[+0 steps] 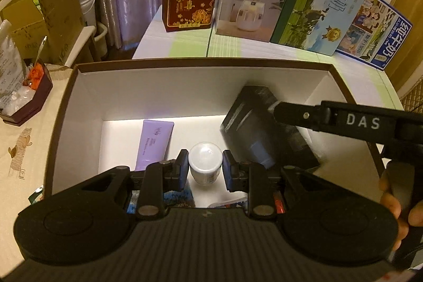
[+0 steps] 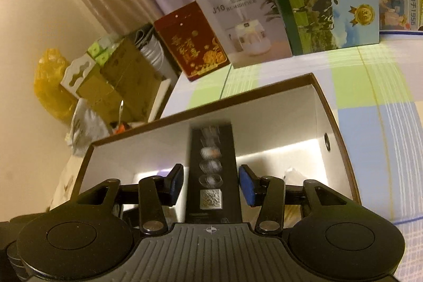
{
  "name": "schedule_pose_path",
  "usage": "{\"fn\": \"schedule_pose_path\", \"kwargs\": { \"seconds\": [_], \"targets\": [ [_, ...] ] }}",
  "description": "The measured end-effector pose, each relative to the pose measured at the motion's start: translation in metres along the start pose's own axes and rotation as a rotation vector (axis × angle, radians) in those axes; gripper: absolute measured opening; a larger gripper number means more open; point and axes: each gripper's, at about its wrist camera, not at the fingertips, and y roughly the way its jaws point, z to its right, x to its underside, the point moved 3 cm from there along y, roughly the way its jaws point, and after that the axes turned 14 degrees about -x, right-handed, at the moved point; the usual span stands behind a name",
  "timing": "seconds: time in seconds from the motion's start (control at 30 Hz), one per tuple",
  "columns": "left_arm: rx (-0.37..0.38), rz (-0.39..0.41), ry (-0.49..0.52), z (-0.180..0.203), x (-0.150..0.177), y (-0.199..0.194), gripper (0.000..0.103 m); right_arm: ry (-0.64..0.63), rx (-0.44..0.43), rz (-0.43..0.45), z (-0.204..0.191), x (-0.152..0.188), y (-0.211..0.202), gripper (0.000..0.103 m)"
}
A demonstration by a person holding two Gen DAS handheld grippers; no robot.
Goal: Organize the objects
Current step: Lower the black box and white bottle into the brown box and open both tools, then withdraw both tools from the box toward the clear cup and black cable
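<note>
left gripper (image 1: 205,167): black, ribbed base | right gripper (image 2: 211,185): blue-padded fingers (image 2: 247,185), "DAS" lettering

The left gripper (image 1: 205,167) hid the jar's (image 1: 205,163) base; the black box's (image 2: 211,171) near end was hidden.

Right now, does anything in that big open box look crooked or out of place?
Yes: the black box sits tilted, leaning toward the big box's right wall, not flat. The right gripper straddles it with gaps beside both pads. The purple tube lies flat.
</note>
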Motion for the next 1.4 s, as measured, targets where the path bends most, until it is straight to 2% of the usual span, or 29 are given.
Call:
{"fn": "schedule_pose_path", "kwargs": {
  "seconds": [0.47, 0.57, 0.63, 0.8, 1.03, 1.4],
  "targets": [
    [0.015, -0.037, 0.013, 0.006, -0.003, 0.025, 0.022, -0.126, 0.054, -0.079, 0.002, 0.006, -0.006, 0.047],
    [0.01, -0.03, 0.01, 0.006, -0.005, 0.024, 0.037, -0.146, 0.056, -0.082, -0.001, 0.007, -0.009, 0.048],
    [0.007, -0.027, 0.004, 0.003, -0.005, 0.023, 0.052, -0.159, 0.057, -0.089, -0.002, 0.007, -0.011, 0.051],
    [0.003, -0.018, -0.014, -0.003, -0.004, 0.016, 0.065, -0.202, 0.067, -0.105, -0.007, 0.011, -0.017, 0.064],
    [-0.015, -0.011, -0.03, -0.01, 0.0, 0.0, 0.074, -0.236, 0.054, -0.124, -0.015, 0.018, -0.03, 0.081],
    [-0.024, 0.02, -0.054, -0.016, 0.013, -0.045, 0.079, -0.293, 0.058, -0.116, -0.036, 0.03, -0.066, 0.091]
  ]
}}
